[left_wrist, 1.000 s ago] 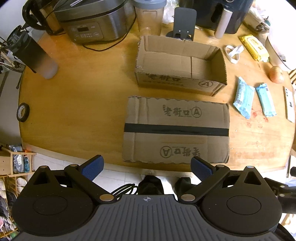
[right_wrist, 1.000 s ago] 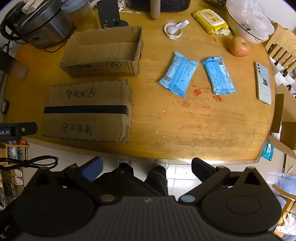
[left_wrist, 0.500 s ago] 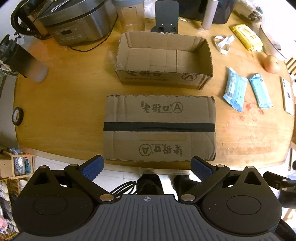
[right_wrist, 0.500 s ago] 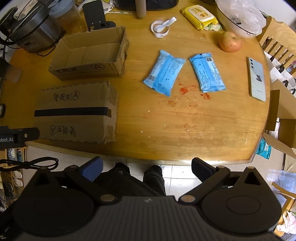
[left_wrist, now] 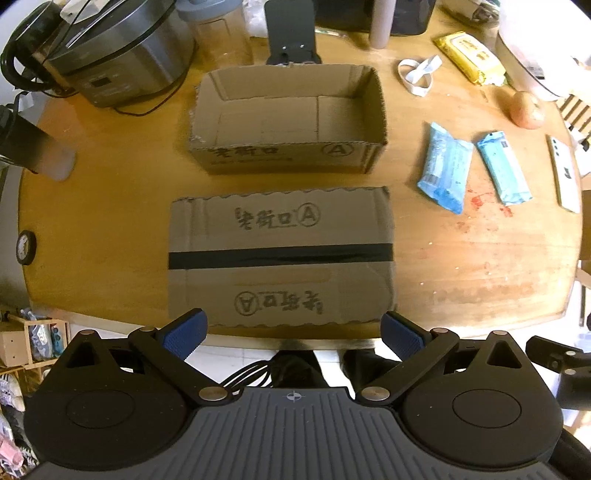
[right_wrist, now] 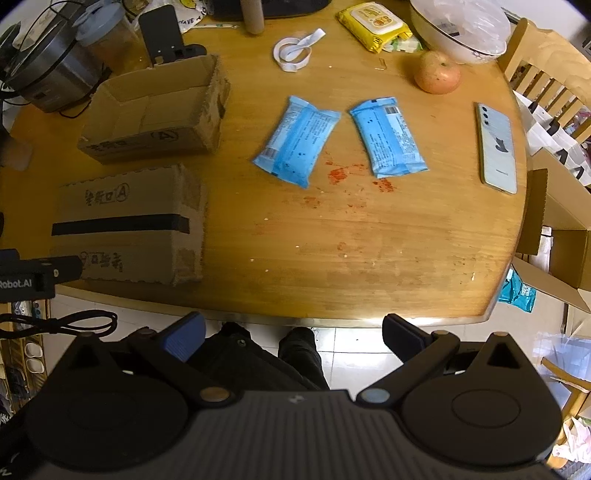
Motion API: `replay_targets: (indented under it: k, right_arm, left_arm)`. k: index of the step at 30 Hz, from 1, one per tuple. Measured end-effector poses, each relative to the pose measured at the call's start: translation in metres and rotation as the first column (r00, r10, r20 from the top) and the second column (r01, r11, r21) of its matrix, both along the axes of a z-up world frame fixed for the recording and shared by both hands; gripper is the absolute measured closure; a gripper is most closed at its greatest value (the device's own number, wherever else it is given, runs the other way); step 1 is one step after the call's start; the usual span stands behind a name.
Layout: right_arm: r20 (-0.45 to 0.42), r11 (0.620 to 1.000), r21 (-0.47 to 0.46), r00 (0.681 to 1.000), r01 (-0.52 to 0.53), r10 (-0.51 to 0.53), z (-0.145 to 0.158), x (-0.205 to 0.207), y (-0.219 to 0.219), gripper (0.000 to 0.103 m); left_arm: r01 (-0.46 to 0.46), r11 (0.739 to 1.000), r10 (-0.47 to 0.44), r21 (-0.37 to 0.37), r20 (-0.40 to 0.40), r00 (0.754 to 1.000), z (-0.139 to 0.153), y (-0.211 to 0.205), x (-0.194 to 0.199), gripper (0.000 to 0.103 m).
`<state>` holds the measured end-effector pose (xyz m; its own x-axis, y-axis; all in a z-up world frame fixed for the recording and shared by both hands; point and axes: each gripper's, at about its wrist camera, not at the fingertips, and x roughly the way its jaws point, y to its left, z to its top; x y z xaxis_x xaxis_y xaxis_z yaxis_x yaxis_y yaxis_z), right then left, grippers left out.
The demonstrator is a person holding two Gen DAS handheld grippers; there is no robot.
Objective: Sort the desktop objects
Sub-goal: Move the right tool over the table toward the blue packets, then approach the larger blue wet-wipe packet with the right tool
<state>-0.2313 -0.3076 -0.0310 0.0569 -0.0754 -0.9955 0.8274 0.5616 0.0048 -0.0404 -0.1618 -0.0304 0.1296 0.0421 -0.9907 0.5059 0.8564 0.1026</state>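
Two blue packets lie on the wooden table: one (right_wrist: pixel 297 140) nearer the boxes, one (right_wrist: pixel 388 137) to its right; they also show in the left wrist view (left_wrist: pixel 445 168) (left_wrist: pixel 504 173). An open, empty cardboard box (left_wrist: pixel 288 114) (right_wrist: pixel 155 114) stands at the back. An upturned closed box with black tape (left_wrist: pixel 280 254) (right_wrist: pixel 127 225) lies in front of it. My left gripper (left_wrist: pixel 293 334) is open and empty at the table's near edge, in front of the taped box. My right gripper (right_wrist: pixel 293 332) is open and empty off the near edge, well short of the packets.
A phone (right_wrist: pixel 496 147), an apple (right_wrist: pixel 437 72), a yellow wipes pack (right_wrist: pixel 375 24), a white band (right_wrist: pixel 295 50) and a covered bowl (right_wrist: pixel 460 27) lie right and back. A rice cooker (left_wrist: pixel 110 51), a dark bottle (left_wrist: pixel 33 147) and a tape roll (left_wrist: pixel 26 246) are on the left.
Both grippers have moved forward and closer to the table; the boxes and packets look larger. Both stay open. Nothing on the table has moved.
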Motion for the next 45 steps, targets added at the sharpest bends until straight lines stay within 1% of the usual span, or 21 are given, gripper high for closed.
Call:
replay_targets:
  k: [8,28,32,39,45]
  right_arm:
    - [-0.005,1.000,-0.004,1.000,0.020,-0.020,0.000,-0.017,-0.011,0.000]
    - [-0.047,0.997,-0.029,0.996,0.069,-0.070,-0.005,-0.050,-0.039,0.000]
    - [-0.056,0.997,-0.033,0.995,0.076,-0.078,-0.007,-0.056,-0.045,0.000]
    - [-0.084,0.998,-0.025,0.995,0.050,-0.052,-0.016,-0.066,-0.051,0.000]
    - [-0.100,0.997,-0.034,0.993,0.063,-0.066,-0.022,-0.071,-0.054,0.000]
  left_arm:
    - [-0.001,1.000,0.001,-0.027,-0.013,1.000,-0.003,-0.017,-0.008,0.000]
    - [0.023,0.999,-0.024,-0.037,-0.031,0.999,-0.008,-0.051,-0.027,0.000]
    - [0.029,0.999,-0.030,-0.037,-0.036,0.999,-0.008,-0.053,-0.029,0.000]
    - [0.031,0.999,-0.033,-0.038,-0.040,0.999,-0.007,-0.049,-0.027,0.000]
    - [0.046,0.998,-0.048,-0.044,-0.044,0.998,-0.006,-0.048,-0.026,0.000]
